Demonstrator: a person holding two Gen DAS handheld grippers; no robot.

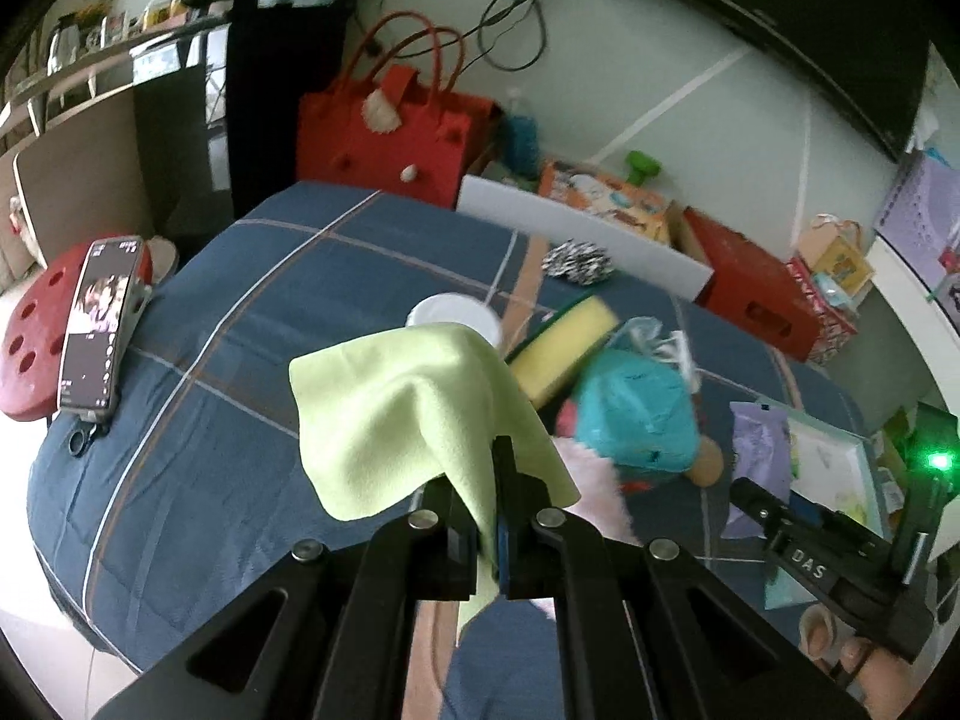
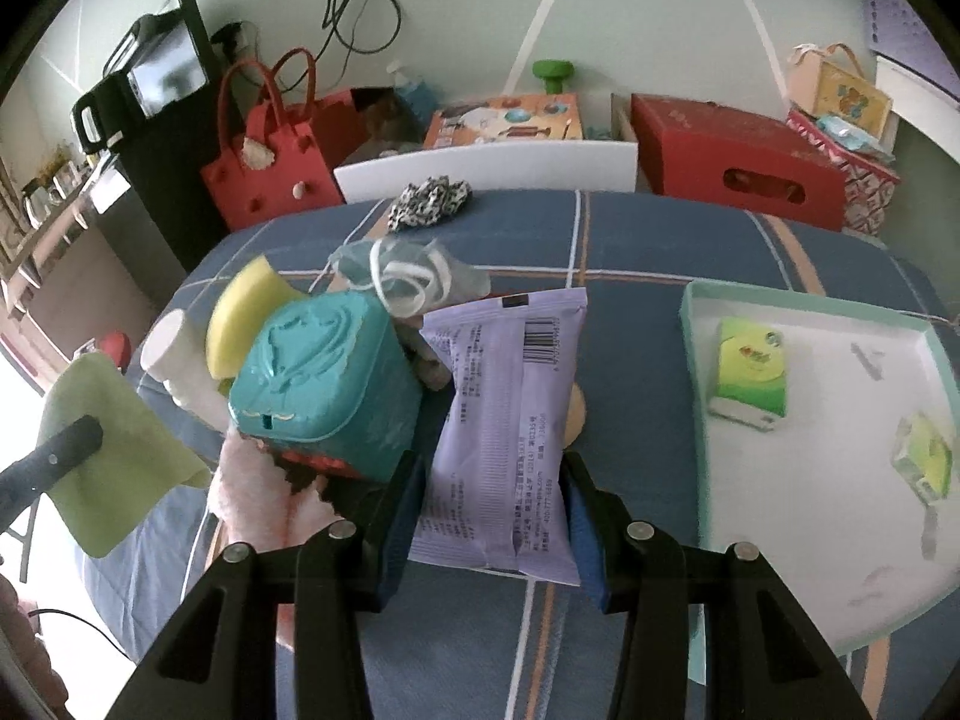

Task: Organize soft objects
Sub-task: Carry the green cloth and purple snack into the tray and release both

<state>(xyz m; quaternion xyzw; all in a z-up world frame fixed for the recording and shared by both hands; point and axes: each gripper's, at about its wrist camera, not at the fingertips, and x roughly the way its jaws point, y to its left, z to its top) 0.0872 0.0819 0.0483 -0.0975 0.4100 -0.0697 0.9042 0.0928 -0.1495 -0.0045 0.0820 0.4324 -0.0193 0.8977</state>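
The right gripper (image 2: 492,510) holds the lilac plastic wipes packet (image 2: 504,420) lengthwise above the blue checked bed (image 2: 648,240), the teal-rimmed white tray (image 2: 690,324) lying near to its right, while the left gripper (image 1: 489,516) clamps the pale green cloth (image 1: 408,408).

You work over a bed under a blue plaid quilt (image 2: 660,252). Lying on it: zebra-print scrunchie (image 2: 429,195) at 12 o'clock; yellow sponge (image 2: 240,324), teal cube (image 2: 324,384) and pink fluffy cloth (image 2: 258,492) at 9 o'clock; teal-rimmed tray (image 2: 690,312) at 3 o'clock.
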